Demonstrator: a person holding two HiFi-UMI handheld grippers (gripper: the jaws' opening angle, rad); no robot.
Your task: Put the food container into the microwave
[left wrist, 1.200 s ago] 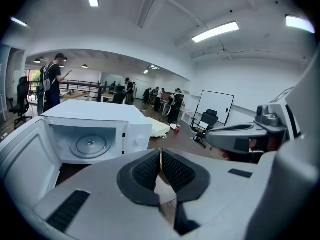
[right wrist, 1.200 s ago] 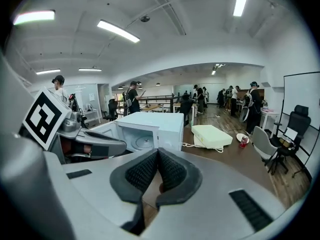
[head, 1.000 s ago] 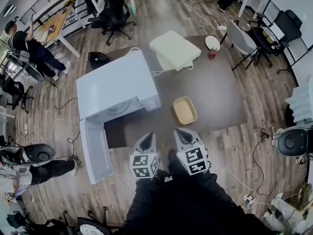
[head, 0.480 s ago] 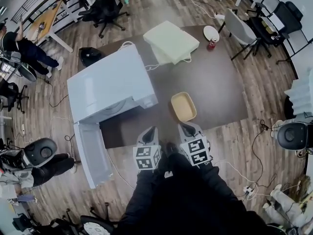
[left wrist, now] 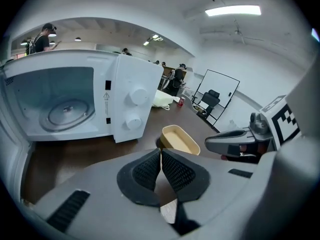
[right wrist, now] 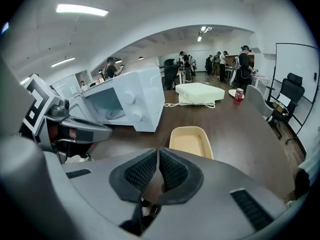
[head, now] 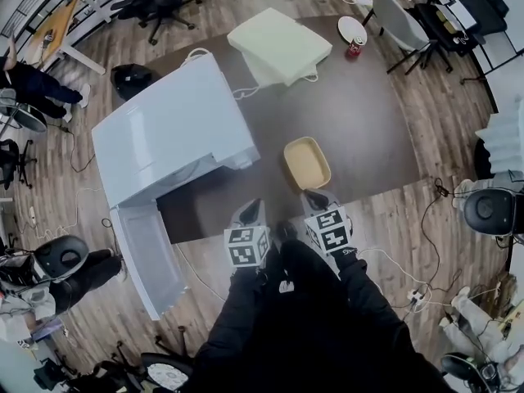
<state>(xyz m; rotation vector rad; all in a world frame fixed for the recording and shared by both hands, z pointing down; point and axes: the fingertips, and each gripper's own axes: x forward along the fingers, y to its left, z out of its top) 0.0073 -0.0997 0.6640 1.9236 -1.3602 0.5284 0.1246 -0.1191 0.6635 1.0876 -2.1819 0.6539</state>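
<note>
grippers (head: 253,206) (head: 312,197): 2 | microwave (head: 168,129): 1 | food container (head: 306,162): 1 | can (head: 354,49): 1 | plate (head: 353,29): 1

The microwave (head: 168,129) stands on the left part of the table (head: 377,137), its open door (head: 147,256) reaching past the near edge. Right of the microwave the food container (head: 307,162) lies on the table; behind the microwave's right corner, a cushion (head: 278,46), a can (head: 354,49) farther right.

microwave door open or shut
Open: the microwave door is swung out, and the left gripper view shows the turntable inside.
</note>
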